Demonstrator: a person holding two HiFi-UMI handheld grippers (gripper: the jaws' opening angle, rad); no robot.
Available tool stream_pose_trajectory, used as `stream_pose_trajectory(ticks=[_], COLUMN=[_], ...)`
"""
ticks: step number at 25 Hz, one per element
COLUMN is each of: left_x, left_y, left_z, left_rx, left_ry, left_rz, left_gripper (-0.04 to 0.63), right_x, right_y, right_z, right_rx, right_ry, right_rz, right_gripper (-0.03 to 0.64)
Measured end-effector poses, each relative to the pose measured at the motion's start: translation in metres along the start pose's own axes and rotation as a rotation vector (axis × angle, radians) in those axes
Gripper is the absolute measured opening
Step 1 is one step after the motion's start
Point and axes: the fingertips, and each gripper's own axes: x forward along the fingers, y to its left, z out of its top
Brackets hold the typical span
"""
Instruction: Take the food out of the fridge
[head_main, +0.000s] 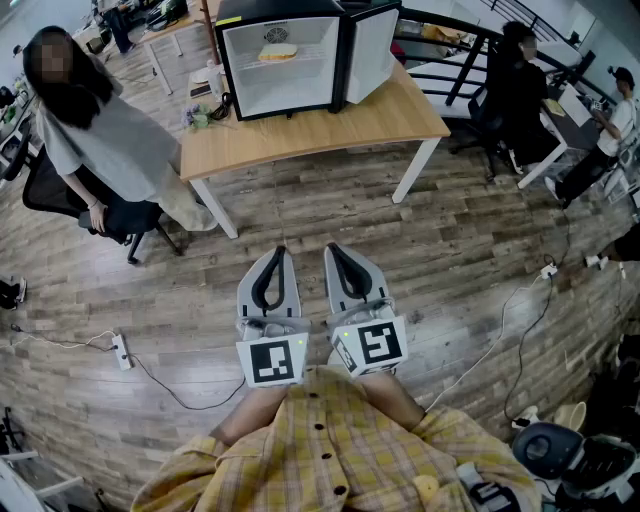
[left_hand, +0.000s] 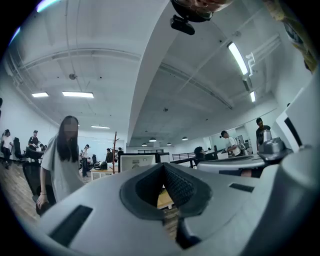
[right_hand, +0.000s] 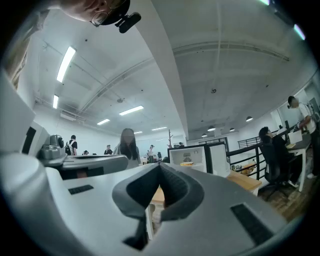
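Note:
A small black fridge (head_main: 285, 55) stands on a wooden table (head_main: 330, 128) with its door (head_main: 370, 50) swung open to the right. A flat, bread-like piece of food (head_main: 277, 52) lies on its upper shelf. Well short of the table, over the wooden floor, my left gripper (head_main: 278, 254) and right gripper (head_main: 334, 250) are held level side by side, both shut with nothing between the jaws. In the right gripper view the fridge (right_hand: 192, 156) and the food (right_hand: 187, 163) show far beyond the shut jaw tips. In the left gripper view the fridge (left_hand: 136, 161) is also distant.
A person (head_main: 95, 130) stands left of the table beside an office chair (head_main: 45, 190). Another person (head_main: 520, 90) sits at a desk on the right. A power strip (head_main: 122, 350) and cables lie on the floor, with bags (head_main: 570, 455) at the lower right.

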Motion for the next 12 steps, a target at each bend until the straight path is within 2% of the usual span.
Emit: stream_pose_trajectory(ticks=[4,12], left_x=[-0.001,0.000], left_y=[-0.004,-0.016], left_z=[-0.001,-0.005], left_rx=[-0.004,0.000], left_ry=[0.005,0.018], left_rz=[0.001,0.022], left_gripper=[0.008,0.008], right_x=[-0.004,-0.006], right_y=[-0.001,-0.003], right_z=[0.002,0.005], right_rx=[0.002,-0.002], right_ry=[-0.001,-0.007], right_rz=[0.009,0.092], right_gripper=[0.008,0.008])
